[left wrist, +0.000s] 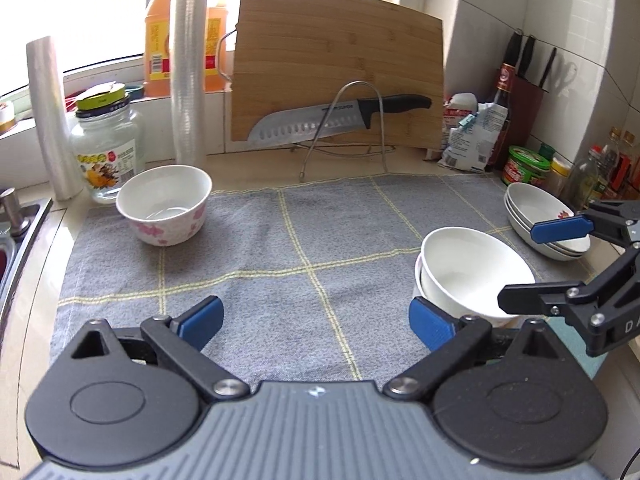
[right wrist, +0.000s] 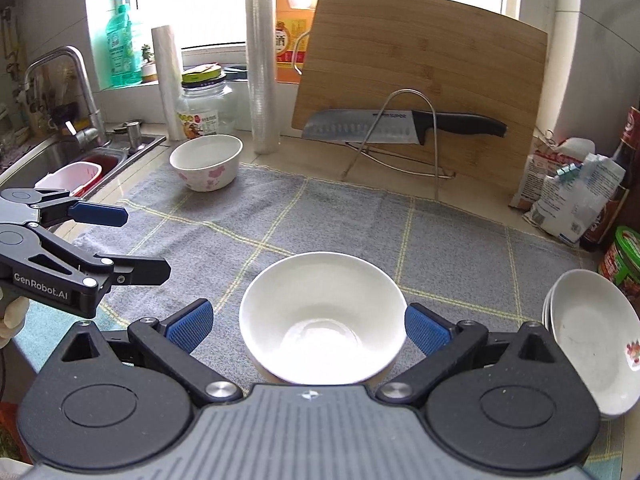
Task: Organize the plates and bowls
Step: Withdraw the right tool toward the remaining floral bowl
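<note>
White bowls: a stack of plain white bowls [right wrist: 320,316] stands on the grey checked cloth [left wrist: 280,248], near its front right part; in the right wrist view the top bowl sits between the right gripper's two blue pads, with a gap on each side.
Flowered bowl: a white bowl with pink blossoms [left wrist: 165,203] stands alone at the far left corner of the cloth, upright, well apart from the stack.
Shallow dishes: a small stack of white shallow dishes [left wrist: 544,216] rests at the right edge of the cloth, tilted, with a red mark on the rim of the top one.
Right gripper: the right gripper [right wrist: 308,330] is spread wide around the white bowl stack and grips nothing; its pads do not touch the rim.
Left gripper: the left gripper [left wrist: 316,322] is spread wide over bare cloth, empty, just left of the white bowl stack.
Hand: a gloved hand shows at the left edge of the right wrist view, behind the left gripper.
Back of counter: a bamboo cutting board [left wrist: 340,68] leans against the wall with a black-handled knife [left wrist: 340,118] lying across a wire rack [left wrist: 352,132] in front of it.
Left side: a glass jar [left wrist: 106,148] and two rolls of plastic wrap stand behind the flowered bowl; a sink [right wrist: 68,156] with a tap lies beyond.
Right side: bags, bottles and a green-lidded tub [left wrist: 526,166] crowd the corner by the tiled wall.
</note>
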The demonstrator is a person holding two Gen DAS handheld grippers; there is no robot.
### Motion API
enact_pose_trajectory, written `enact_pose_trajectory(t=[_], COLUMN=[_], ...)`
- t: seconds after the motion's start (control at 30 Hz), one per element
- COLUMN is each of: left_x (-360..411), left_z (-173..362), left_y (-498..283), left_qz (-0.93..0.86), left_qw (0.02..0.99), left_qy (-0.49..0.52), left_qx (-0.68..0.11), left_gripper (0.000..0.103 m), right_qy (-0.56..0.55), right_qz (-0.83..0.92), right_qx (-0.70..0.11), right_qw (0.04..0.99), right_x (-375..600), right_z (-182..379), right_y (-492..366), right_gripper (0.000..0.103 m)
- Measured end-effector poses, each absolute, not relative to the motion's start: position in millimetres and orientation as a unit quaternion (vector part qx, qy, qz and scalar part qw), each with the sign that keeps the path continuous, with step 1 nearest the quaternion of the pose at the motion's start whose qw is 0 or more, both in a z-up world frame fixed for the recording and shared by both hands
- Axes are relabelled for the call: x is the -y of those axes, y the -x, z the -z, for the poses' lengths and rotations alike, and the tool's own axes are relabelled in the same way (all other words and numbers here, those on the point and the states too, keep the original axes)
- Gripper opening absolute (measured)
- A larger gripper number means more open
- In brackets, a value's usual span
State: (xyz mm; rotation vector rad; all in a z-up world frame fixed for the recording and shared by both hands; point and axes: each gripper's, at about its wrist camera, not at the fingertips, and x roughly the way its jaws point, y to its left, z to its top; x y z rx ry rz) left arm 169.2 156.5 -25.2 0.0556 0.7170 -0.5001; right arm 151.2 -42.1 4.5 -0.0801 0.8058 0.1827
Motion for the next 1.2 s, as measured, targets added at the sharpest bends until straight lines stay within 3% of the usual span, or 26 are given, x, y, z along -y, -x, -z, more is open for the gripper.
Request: enact_pose_trajectory(t=[0.43, 1.2], left_x=[-182, -244], left_z=[-3, 0], left_y=[-181, -317], left_qz=[0.152, 0.251], left_qw=[0.929, 0.897], left_qy=[-0.015, -0.101], left_qx=[-0.336, -0.349], left_gripper=[0.099, 0.099], right_qy=[0.073, 0.082], right_qz=[-0.169, -0.072], right_qx=[-0.343, -0.358], right_qw=[0.921, 0.927], right_x=[12, -112], right_z=[-17, 15], right_y=[-173, -258], right_gripper=[0.103, 0.103])
